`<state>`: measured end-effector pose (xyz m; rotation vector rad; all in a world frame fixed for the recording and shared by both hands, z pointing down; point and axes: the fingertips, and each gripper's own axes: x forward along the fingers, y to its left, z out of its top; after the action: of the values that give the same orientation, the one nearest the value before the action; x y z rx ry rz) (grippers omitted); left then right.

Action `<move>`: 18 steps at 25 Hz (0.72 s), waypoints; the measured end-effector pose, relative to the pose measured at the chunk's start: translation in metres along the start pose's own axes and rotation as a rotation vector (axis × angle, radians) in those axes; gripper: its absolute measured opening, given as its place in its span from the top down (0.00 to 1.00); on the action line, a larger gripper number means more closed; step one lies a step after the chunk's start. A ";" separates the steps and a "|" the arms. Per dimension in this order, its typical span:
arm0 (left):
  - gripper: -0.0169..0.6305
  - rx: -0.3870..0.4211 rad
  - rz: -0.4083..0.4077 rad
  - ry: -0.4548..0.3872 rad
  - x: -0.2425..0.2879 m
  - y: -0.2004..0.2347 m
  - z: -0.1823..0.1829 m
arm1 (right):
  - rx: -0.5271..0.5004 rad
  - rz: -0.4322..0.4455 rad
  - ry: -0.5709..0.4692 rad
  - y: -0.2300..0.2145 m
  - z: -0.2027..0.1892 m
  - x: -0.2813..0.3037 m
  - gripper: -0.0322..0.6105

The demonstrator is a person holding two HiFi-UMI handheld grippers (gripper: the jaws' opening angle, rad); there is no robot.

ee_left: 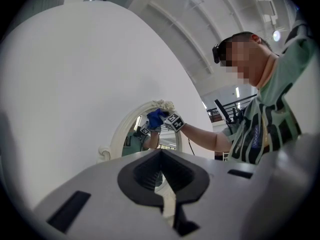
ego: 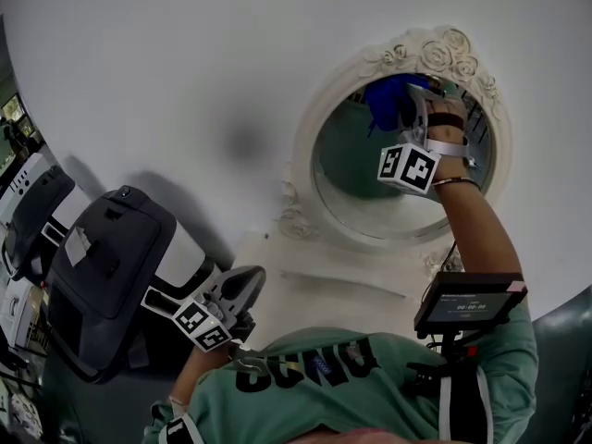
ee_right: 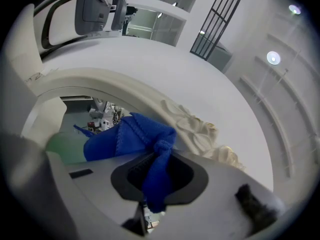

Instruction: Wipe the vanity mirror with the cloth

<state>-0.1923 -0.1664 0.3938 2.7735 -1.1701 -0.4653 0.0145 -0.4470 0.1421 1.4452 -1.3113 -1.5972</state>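
Note:
The oval vanity mirror (ego: 370,183) in its ornate white frame (ego: 435,49) stands against the white wall, at the upper right of the head view. My right gripper (ego: 410,102) is raised to the top of the glass and is shut on a blue cloth (ego: 384,98). In the right gripper view the cloth (ee_right: 131,136) bunches between the jaws of the right gripper (ee_right: 155,173), just under the frame's carved flowers (ee_right: 197,128). My left gripper (ego: 236,296) hangs low near my chest, away from the mirror, with its jaws together and nothing in them. The left gripper view shows the left gripper (ee_left: 161,170), the mirror (ee_left: 131,139) and the cloth (ee_left: 156,118) far off.
A black and white office chair (ego: 102,266) stands at the lower left. The white vanity top (ego: 314,271) lies below the mirror. A small screen (ego: 467,303) is mounted near my right shoulder. A black railing (ee_right: 220,14) shows in the right gripper view.

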 end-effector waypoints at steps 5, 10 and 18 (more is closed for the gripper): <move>0.96 -0.038 -0.010 0.056 0.001 -0.006 -0.014 | -0.054 0.137 -0.037 0.119 0.001 -0.042 0.87; 0.96 -0.083 0.018 0.131 -0.004 -0.004 -0.034 | -0.091 0.379 -0.065 0.292 -0.003 -0.104 0.87; 0.96 -0.119 0.055 0.233 -0.021 -0.002 -0.065 | -0.070 0.670 -0.048 0.464 -0.012 -0.171 0.87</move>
<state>-0.1842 -0.1519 0.4603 2.6017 -1.1226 -0.1933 -0.0164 -0.4449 0.6364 0.7947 -1.5359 -1.2097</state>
